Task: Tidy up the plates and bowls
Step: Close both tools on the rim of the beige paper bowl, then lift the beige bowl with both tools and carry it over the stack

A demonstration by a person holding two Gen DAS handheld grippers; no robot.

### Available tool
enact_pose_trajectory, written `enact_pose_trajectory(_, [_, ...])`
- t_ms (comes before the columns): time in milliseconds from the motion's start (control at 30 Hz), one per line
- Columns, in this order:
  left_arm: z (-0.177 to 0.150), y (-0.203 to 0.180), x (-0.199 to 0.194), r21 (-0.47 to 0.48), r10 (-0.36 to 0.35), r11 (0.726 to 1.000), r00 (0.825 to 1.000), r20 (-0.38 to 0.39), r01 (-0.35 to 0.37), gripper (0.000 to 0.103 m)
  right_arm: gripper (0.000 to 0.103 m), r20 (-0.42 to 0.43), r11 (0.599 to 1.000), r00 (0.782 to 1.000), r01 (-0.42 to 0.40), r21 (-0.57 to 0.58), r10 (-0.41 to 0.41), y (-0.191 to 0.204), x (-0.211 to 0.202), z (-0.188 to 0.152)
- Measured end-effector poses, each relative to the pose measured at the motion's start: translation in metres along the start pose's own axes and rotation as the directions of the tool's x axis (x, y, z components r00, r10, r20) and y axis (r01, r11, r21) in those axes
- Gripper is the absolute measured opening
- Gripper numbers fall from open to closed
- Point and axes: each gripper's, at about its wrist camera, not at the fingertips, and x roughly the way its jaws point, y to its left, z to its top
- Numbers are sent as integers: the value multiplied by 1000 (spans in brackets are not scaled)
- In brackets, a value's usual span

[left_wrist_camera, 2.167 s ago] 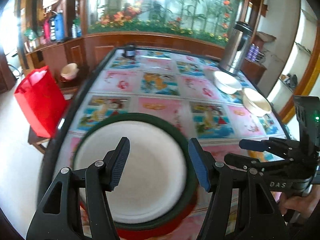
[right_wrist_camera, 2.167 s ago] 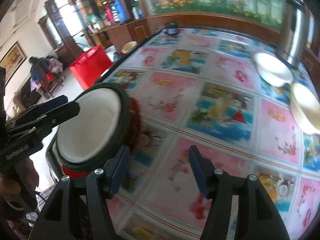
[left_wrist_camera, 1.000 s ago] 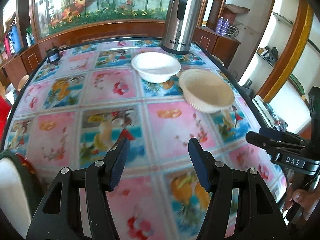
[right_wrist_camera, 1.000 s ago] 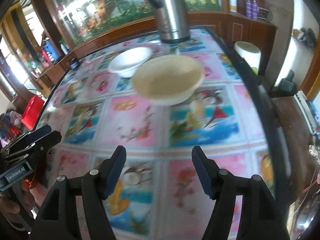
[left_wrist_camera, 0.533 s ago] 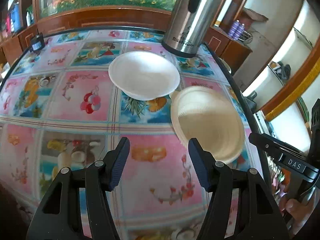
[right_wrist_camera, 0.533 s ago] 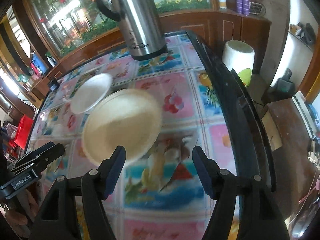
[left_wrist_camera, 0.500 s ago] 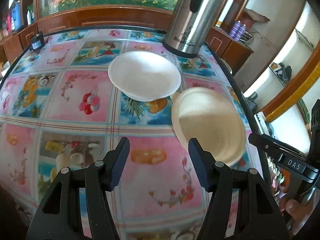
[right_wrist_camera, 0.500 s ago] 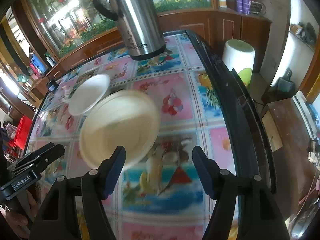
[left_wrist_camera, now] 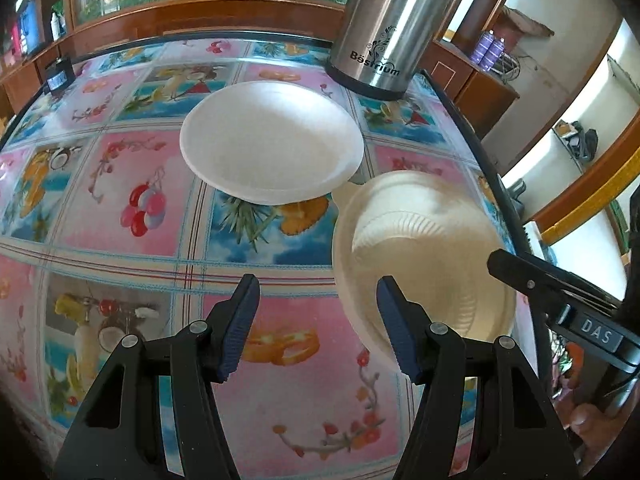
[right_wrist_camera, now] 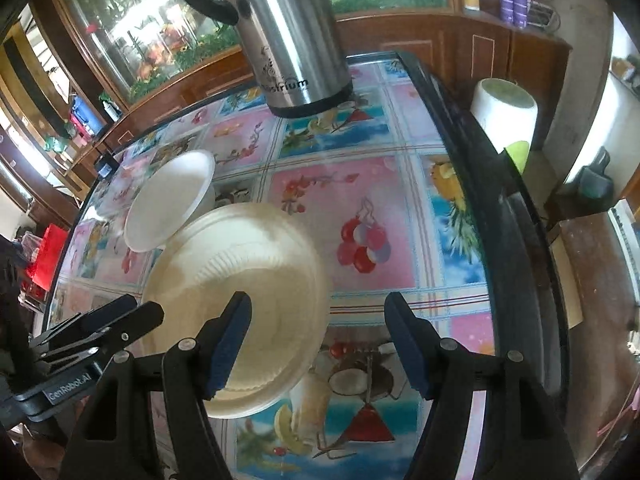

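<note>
bowls on the bench (left_wrist_camera: 280,400) with fruit-print cloth: white bowl (left_wrist_camera: 272,140) just beside cream bowl (left_wrist_camera: 424,248), steel flask (left_wrist_camera: 384,28) behind them. left tool (left_wrist_camera: 318,324) released, nothing between its jaws, low over cloth beside the cream bowl. right tool (right_wrist_camera: 318,336) released, jaws straddling cream bowl's near rim without touching.

Table (left_wrist_camera: 120,216): white bowl (left_wrist_camera: 272,140) centre; cream bowl (left_wrist_camera: 424,256) just beside it at 4 o'clock, rims almost touching; steel flask (left_wrist_camera: 384,28) behind the white bowl at 1 o'clock.
</note>
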Motion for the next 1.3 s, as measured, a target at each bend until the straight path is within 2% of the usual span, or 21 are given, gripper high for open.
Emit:
enact_pose_trajectory(100, [2,0,1,-2,20,1000,1000,11,-19,61,69,-7,1000,1000,14,-23,-14,2,0,2])
enact_pose_trajectory(200, [2,-4,4,20,38,999,999,8,-38,61,61,-14,998,1000,25,-51,-26,7,1,2])
enact_pose_trajectory(333, [4,-8,7,50,64,997,998,23,-65,61,40,-32,995,998,44,-86,-47,12,7,4])
enact_pose_trajectory(400, [4,-9,8,53,60,997,997,39,-62,61,34,-42,994,998,48,-101,-53,14,10,4])
enact_pose_trajectory(467, [3,-11,10,62,52,997,997,48,-55,43,26,-48,993,997,48,-108,-54,15,11,3])
enact_pose_trajectory(500, [2,-14,14,83,58,995,998,35,-61,21,25,-49,993,997,48,-109,-53,15,12,2])
enact_pose_trajectory(533, [1,-17,18,98,57,994,998,10,-57,16,24,-47,993,998,45,-106,-50,15,11,1])
enact_pose_trajectory(600, [0,-18,22,107,49,993,999,-7,-48,15,24,-43,995,999,22,-98,-26,15,9,-1])
enact_pose_trajectory(833, [-7,-14,11,112,42,993,999,2,-42,14,24,-44,995,999,13,-100,-18,24,4,-20])
enact_pose_trajectory(967, [-20,-8,-6,114,35,993,999,4,-35,14,24,-35,995,999,1,-98,-4,33,-6,-34])
enact_pose_trajectory(1300, [-63,18,-56,137,63,988,997,41,-69,14,26,-19,989,1000,-10,-149,7,78,-34,-73])
